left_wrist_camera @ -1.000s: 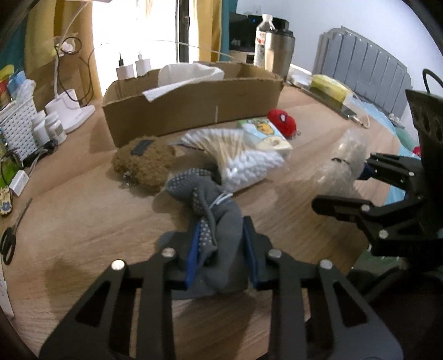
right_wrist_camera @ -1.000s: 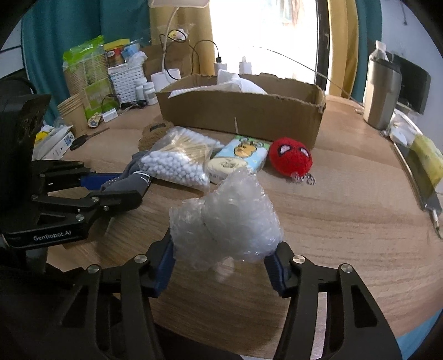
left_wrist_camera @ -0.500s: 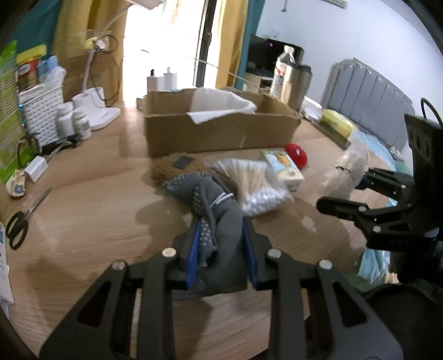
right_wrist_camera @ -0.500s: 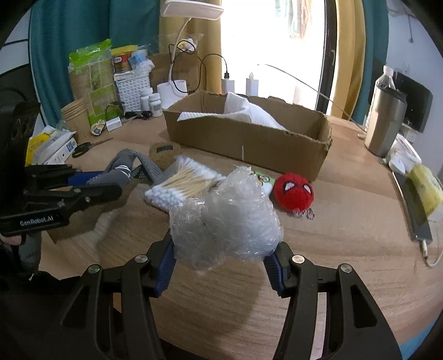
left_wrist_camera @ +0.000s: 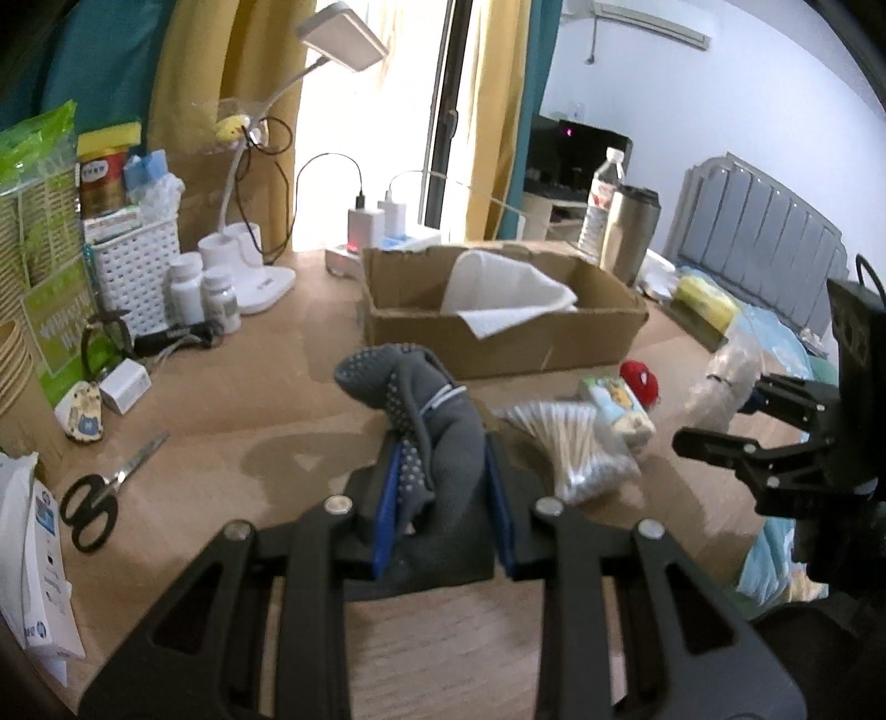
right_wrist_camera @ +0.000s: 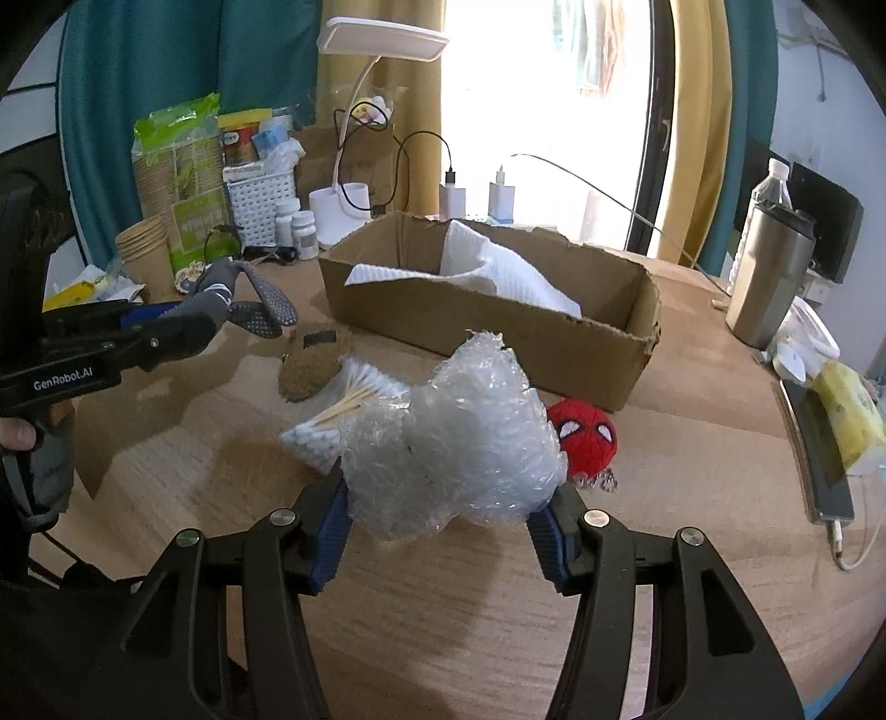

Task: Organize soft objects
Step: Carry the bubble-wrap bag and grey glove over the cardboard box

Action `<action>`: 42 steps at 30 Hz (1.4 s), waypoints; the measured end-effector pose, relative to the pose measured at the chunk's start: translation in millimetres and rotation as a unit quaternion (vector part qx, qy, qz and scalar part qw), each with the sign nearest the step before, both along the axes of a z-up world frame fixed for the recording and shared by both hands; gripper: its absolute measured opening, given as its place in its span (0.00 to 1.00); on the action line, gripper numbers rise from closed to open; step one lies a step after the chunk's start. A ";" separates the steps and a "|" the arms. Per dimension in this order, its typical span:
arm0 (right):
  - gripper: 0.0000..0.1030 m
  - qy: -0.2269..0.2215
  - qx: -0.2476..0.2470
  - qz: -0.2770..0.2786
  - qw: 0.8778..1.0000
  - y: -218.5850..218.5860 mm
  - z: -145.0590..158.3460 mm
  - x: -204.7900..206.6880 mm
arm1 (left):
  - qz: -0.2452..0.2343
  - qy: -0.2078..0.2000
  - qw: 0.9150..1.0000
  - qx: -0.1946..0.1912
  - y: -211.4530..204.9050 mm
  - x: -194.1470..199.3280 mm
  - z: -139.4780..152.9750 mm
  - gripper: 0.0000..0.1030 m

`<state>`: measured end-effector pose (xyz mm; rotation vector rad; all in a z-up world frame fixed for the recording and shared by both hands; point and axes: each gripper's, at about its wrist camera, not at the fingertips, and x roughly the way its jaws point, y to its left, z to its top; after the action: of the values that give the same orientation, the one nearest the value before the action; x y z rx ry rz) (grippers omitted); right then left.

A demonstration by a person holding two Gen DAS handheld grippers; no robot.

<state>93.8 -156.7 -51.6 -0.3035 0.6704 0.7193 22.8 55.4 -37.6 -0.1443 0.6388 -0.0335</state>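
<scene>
My left gripper [left_wrist_camera: 440, 498] is shut on a grey dotted sock [left_wrist_camera: 426, 410] and holds it raised above the table; the sock also shows in the right wrist view [right_wrist_camera: 243, 299]. My right gripper [right_wrist_camera: 443, 526] is shut on a wad of bubble wrap [right_wrist_camera: 465, 437], held above the table; it shows in the left wrist view [left_wrist_camera: 725, 376]. An open cardboard box [right_wrist_camera: 554, 338] with white foam sheet [right_wrist_camera: 498, 271] inside stands ahead. A red Spider-Man plush [right_wrist_camera: 584, 437], a brown plush [right_wrist_camera: 310, 365], a cotton swab bag [left_wrist_camera: 581, 448] and a tissue pack [left_wrist_camera: 617, 404] lie on the table.
Scissors [left_wrist_camera: 99, 493], pill bottles [left_wrist_camera: 205, 293], a white basket [left_wrist_camera: 133, 271], paper cups [right_wrist_camera: 147, 249] and a desk lamp [right_wrist_camera: 382, 44] crowd the left side. A steel tumbler [right_wrist_camera: 767, 277], water bottle [left_wrist_camera: 601, 194] and phone [right_wrist_camera: 819, 454] stand right.
Both grippers have risen and drawn back with their loads. The sock is lifted off the table, and the brown plush is uncovered.
</scene>
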 end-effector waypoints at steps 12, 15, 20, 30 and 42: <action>0.57 -0.027 0.005 -0.006 1.000 4.8 11.3 23.6 | 0.006 -0.027 1.000 -0.014 7.3 11.5 9.1 0.28; 0.57 -0.033 0.011 -0.012 0.999 4.3 15.4 32.4 | 0.006 -0.035 0.999 -0.015 9.1 17.6 14.2 0.28; 0.57 -0.042 0.017 -0.020 0.999 1.3 20.2 45.4 | 0.005 -0.043 0.999 -0.014 10.1 30.0 19.0 0.28; 0.57 -0.047 0.025 -0.031 0.998 -1.3 19.3 71.4 | -0.001 -0.047 0.999 -0.014 11.8 53.1 20.3 0.29; 0.57 -0.057 0.033 -0.045 0.997 -3.7 21.8 97.5 | -0.013 -0.058 0.998 -0.023 8.0 83.1 22.8 0.29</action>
<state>191.2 -160.4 -29.8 -0.2498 0.5478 0.6317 105.9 63.4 -14.8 -0.1770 0.5239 -0.0815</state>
